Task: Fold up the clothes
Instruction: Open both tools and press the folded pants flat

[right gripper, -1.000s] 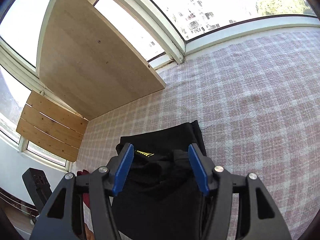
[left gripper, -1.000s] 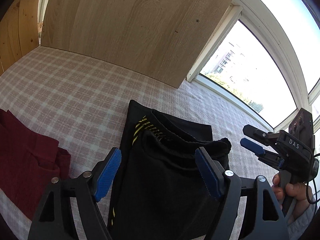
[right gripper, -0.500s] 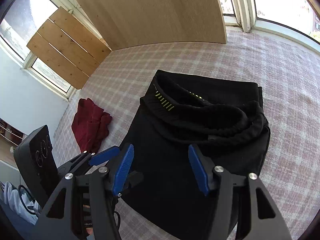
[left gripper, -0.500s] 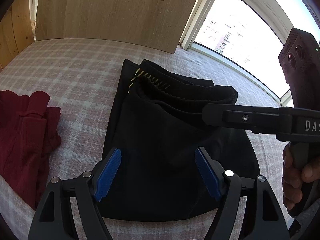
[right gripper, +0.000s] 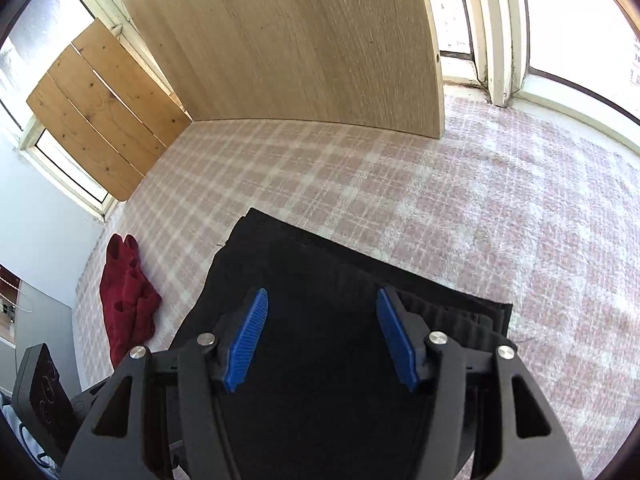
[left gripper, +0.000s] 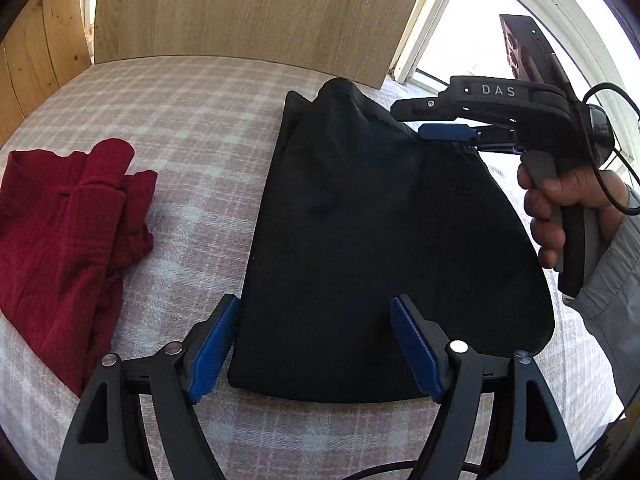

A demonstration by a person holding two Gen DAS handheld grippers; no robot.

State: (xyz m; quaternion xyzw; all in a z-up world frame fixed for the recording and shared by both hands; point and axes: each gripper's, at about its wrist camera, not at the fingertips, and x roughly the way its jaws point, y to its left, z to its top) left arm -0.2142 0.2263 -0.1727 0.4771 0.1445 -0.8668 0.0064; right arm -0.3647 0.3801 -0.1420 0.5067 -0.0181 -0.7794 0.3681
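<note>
The left gripper (left gripper: 316, 344) is tilting down over the near edge of the black garment (left gripper: 360, 240) lying folded on the checked cloth (left gripper: 192, 128) — jaws standing wide, gripping nothing. The right gripper (right gripper: 322, 338), gripped by a hand (left gripper: 560, 208), is hovering over the garment's far end — jaws apart, empty. A red garment (left gripper: 64, 232) is lying crumpled well apart.

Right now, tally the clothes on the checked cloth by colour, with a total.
Black folded fabric garment: 1
Dark red crumpled fabric garment: 1
Total: 2
</note>
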